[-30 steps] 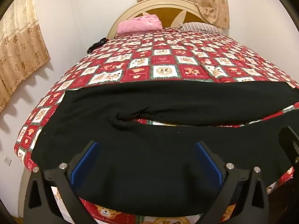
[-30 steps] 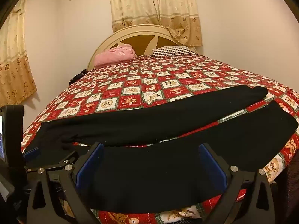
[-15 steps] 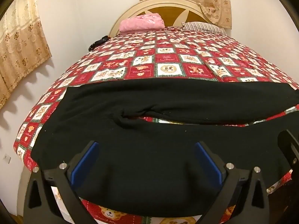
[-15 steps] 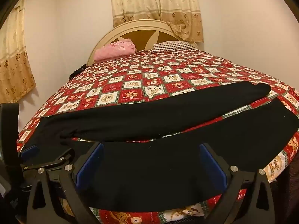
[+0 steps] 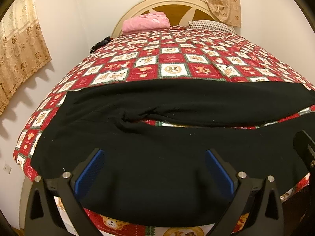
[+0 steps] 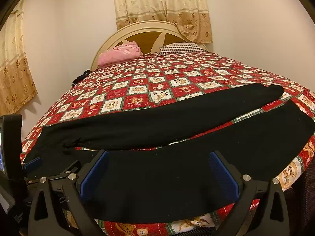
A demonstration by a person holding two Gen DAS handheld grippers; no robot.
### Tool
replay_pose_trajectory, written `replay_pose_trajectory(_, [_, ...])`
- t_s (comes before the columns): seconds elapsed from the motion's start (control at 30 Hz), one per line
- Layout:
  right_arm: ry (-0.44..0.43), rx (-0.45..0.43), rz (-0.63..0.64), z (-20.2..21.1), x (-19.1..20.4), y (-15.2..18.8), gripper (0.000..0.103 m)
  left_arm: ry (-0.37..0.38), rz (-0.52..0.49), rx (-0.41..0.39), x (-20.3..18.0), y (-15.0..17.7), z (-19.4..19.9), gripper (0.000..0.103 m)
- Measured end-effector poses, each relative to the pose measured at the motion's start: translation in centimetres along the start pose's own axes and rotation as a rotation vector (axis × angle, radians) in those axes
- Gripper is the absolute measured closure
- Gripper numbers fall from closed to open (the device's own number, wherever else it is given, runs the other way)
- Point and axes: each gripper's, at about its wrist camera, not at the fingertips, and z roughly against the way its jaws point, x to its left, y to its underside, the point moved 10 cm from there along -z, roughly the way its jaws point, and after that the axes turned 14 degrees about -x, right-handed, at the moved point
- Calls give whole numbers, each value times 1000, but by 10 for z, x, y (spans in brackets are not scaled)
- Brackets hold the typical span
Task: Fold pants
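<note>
Black pants [image 5: 157, 157] lie spread flat across the foot of the bed, waist to the left, both legs running right with a narrow gap of quilt between them. In the right wrist view the pants [image 6: 177, 167] end in two leg cuffs at the far right. My left gripper [image 5: 154, 169] hovers open over the near leg by the crotch, nothing between its blue pads [image 5: 89, 171]. My right gripper [image 6: 159, 173] is also open, over the middle of the near leg. The left gripper [image 6: 33, 162] shows at the lower left of the right wrist view.
A red and white teddy-bear quilt [image 5: 177, 63] covers the bed. A folded pink blanket [image 5: 145, 22] and a striped pillow [image 5: 210, 26] lie by the headboard [image 6: 147, 33]. A dark object [image 5: 99, 45] sits at the bed's far left edge. Curtains [image 6: 161, 5] hang behind.
Both cameras have tilted down and eased slightly closer to the bed; the headboard sits lower in view. The pants have not moved, and both grippers stay open.
</note>
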Motion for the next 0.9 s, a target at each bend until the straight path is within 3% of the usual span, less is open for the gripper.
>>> replay_pose_trajectory(0.9, [4, 14, -12, -2, -2, 3, 1, 2, 7, 11, -2, 5, 0, 0])
